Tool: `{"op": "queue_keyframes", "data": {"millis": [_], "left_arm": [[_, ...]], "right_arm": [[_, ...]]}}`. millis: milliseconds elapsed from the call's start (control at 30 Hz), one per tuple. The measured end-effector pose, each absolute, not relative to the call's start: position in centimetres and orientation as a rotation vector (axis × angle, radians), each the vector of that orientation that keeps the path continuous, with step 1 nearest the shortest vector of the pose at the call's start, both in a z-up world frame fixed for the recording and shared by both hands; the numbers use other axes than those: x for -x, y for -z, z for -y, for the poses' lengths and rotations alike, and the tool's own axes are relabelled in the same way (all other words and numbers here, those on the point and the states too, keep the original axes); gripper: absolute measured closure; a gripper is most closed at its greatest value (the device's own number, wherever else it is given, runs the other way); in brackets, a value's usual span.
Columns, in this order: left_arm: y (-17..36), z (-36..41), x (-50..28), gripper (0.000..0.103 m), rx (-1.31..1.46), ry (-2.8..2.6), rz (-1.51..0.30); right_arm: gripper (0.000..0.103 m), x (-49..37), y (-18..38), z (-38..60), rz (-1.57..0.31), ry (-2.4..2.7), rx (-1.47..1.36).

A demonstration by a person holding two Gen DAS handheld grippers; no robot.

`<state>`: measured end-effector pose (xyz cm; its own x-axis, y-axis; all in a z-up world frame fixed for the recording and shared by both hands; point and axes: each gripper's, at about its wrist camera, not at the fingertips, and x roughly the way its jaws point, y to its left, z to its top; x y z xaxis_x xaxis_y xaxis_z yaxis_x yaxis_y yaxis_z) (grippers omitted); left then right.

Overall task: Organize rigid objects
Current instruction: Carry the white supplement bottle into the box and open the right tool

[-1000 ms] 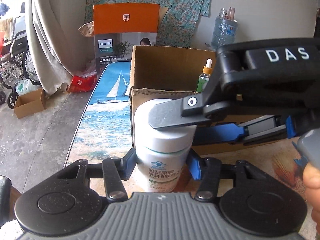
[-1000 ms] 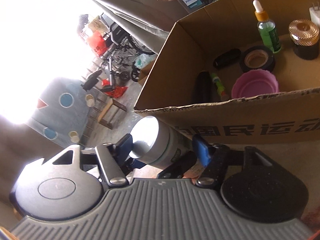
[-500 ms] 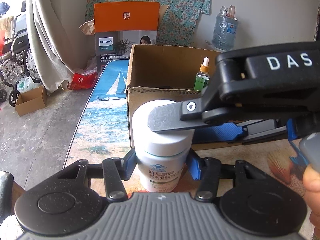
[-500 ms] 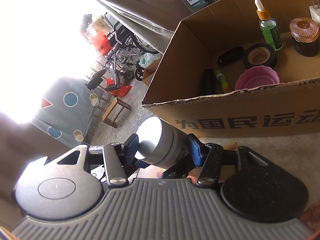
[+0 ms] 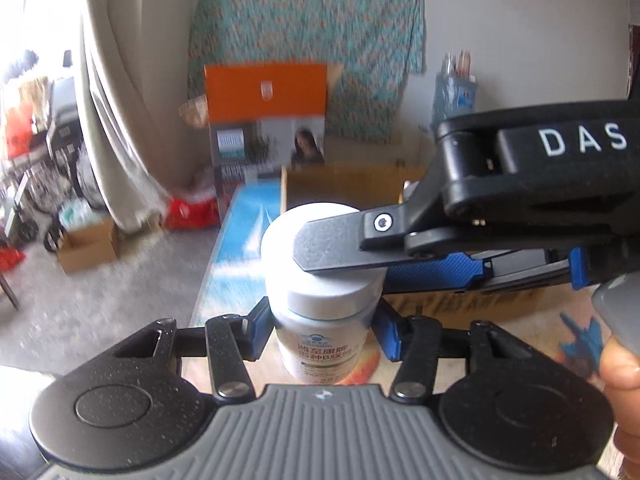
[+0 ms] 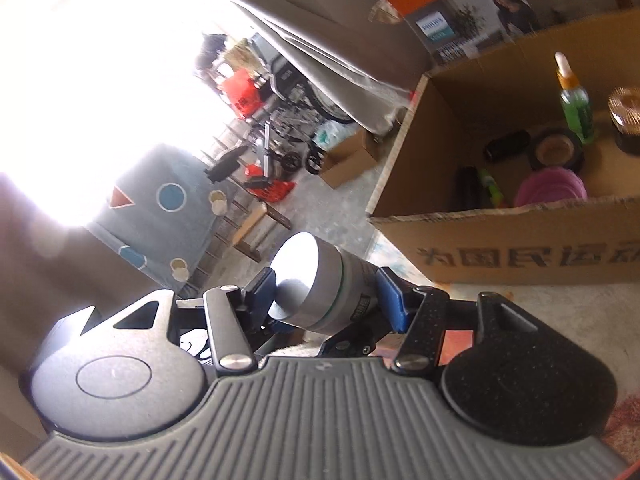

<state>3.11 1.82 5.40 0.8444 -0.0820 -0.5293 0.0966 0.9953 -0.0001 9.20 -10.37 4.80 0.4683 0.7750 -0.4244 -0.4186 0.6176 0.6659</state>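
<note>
A white supplement bottle [image 5: 320,320] with a white cap and a green-and-white label hangs upright between the blue pads of my left gripper [image 5: 324,330], which is shut on its body. My right gripper [image 5: 352,268] reaches in from the right, turned on its side. Its grey finger lies flat over the cap and its blue pad sits behind the cap. In the right wrist view the bottle [image 6: 320,292] lies across the right gripper [image 6: 332,300] with both pads touching it, while the jaws are opening slightly. The open cardboard box [image 6: 520,240] stands just beyond.
The box holds a green dropper bottle [image 6: 576,108], a black tape roll [image 6: 556,148], a pink bowl [image 6: 550,188], a gold-lidded jar [image 6: 626,116] and a dark tube. An orange appliance carton [image 5: 264,92] stands behind it. A curtain, a small carton and a wheelchair are at the left.
Both grippers have risen together with the bottle. Its cap now stands higher against the box's near wall, and the box looks lower and farther in both views.
</note>
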Motion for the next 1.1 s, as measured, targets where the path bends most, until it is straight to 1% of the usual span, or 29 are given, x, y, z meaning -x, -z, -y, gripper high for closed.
{"op": "queue_keyframes", "data": {"millis": [233, 333, 467, 633, 800, 933, 1100], "left_arm": [[-11.4, 0.1, -3.1, 0.049, -0.080, 0.137, -0.406], [-12.5, 2.0, -4.7, 0.049, -0.081, 0.196, -0.379], [-12.5, 5.0, -7.3, 0.049, -0.061, 0.295, -0.378], [-10.1, 8.8, -11.0, 0.049, -0.010, 0.420, -0.447], [-6.5, 11.3, -14.2, 0.049, 0.005, 0.481, -0.541], [-3.5, 12.7, -17.2, 0.049, 0.010, 0.510, -0.628], [-1.0, 13.1, -19.0, 0.049, -0.005, 0.512, -0.707]], "right_arm": [[0.046, -7.5, -11.3, 12.3, -0.570, -0.787, -0.497], [0.046, -7.6, -13.2, 14.3, -0.512, -0.745, -0.486], [0.046, -8.4, -14.2, 17.8, -0.470, -0.661, -0.474], [0.047, -10.1, -12.1, 23.3, -0.473, -0.537, -0.526], [0.047, -11.7, -7.7, 27.0, -0.522, -0.445, -0.563], [0.047, -13.3, -3.9, 28.5, -0.571, -0.399, -0.604], [0.047, -15.2, -0.4, 29.7, -0.633, -0.375, -0.645]]}}
